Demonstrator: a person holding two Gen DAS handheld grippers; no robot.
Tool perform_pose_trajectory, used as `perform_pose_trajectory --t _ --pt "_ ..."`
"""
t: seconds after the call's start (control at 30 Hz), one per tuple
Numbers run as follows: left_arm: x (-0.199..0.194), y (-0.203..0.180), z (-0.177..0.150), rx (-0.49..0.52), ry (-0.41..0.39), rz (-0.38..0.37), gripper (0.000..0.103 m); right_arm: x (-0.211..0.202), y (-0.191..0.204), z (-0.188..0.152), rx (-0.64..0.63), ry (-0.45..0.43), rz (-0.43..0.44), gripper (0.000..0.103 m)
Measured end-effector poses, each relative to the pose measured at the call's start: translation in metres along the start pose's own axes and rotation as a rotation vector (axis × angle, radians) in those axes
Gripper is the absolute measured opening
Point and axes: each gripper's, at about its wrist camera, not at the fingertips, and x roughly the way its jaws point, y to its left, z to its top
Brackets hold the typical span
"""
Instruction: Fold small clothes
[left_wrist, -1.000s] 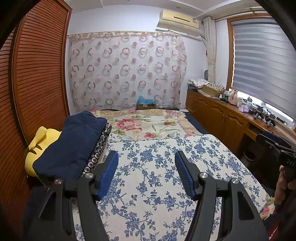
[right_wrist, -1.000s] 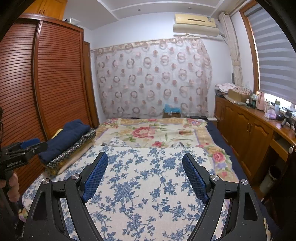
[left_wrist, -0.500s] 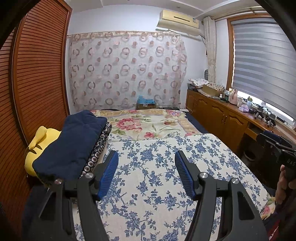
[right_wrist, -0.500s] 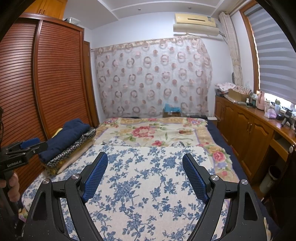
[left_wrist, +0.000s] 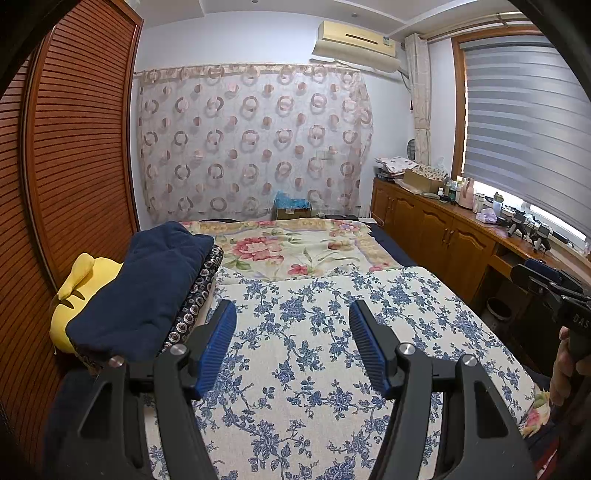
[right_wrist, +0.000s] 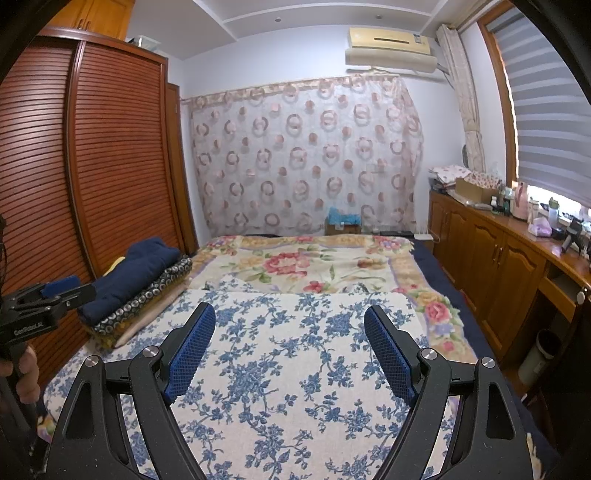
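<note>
The only clothes in view are a folded stack, a dark navy folded garment (left_wrist: 147, 288) on a black ring-patterned cloth (left_wrist: 195, 295), lying along the bed's left edge with its long axis running toward the far wall. It sits just left of the left gripper (left_wrist: 291, 345) and well apart from the right gripper (right_wrist: 290, 349), so the left hand is nearer. Both grippers hover over the blue-flowered white bedspread (left_wrist: 314, 369), jaws apart and empty. No unfolded small garment shows.
</note>
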Motion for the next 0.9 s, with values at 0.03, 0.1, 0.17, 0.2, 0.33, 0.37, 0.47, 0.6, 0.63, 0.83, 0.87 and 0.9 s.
perform_pose_trajectory --t 0.03,0.1,0.17,0.2,0.33,0.37,0.47,0.6,0.63,0.83,0.87,0.9 --pt "0.0 0.0002 -0.0001 0.0 0.0 -0.001 0.064 0.0001 -0.0001 0.0001 0.0 0.0 0.0 0.085" --pt "-0.0009 0.0002 0.0003 0.001 -0.001 -0.002 0.063 0.0 -0.0004 -0.0002 0.0 0.0 0.0 0.085" --pt "-0.0009 0.0001 0.0001 0.001 -0.001 -0.001 0.063 -0.0002 -0.0008 -0.0008 0.001 0.0 -0.001 0.085" --pt "-0.0008 0.0 0.0 0.001 -0.001 -0.001 0.063 0.0 -0.0008 -0.0004 0.001 0.0 0.0 0.085" --pt "-0.0021 0.0004 0.0007 0.001 -0.003 -0.002 0.064 0.0 -0.0014 -0.0003 0.001 0.0 0.001 0.085" --pt "-0.0019 0.0003 0.0006 0.001 -0.003 -0.002 0.064 -0.0003 -0.0017 -0.001 0.001 -0.001 0.001 0.085" --pt "-0.0017 0.0003 0.0002 0.002 -0.003 -0.002 0.064 -0.0003 -0.002 -0.0012 0.001 -0.002 0.002 0.085" --pt "-0.0016 0.0004 -0.0002 0.001 -0.003 -0.002 0.064 0.0002 -0.0019 -0.0011 0.001 0.0 0.001 0.085" --pt "-0.0016 0.0003 -0.0002 0.002 -0.003 -0.002 0.064 0.0002 -0.0018 -0.0009 0.001 -0.001 0.001 0.085" --pt "-0.0015 -0.0002 -0.0009 0.002 -0.004 -0.002 0.064 0.0003 -0.0019 -0.0012 0.0 -0.002 0.001 0.085" --pt "-0.0017 0.0 -0.0009 0.002 -0.004 -0.001 0.064 0.0003 -0.0021 -0.0014 0.001 -0.002 0.001 0.085" --pt "-0.0014 -0.0004 -0.0011 0.002 -0.004 -0.001 0.064 0.0 -0.0026 -0.0022 0.002 -0.002 0.0 0.085"
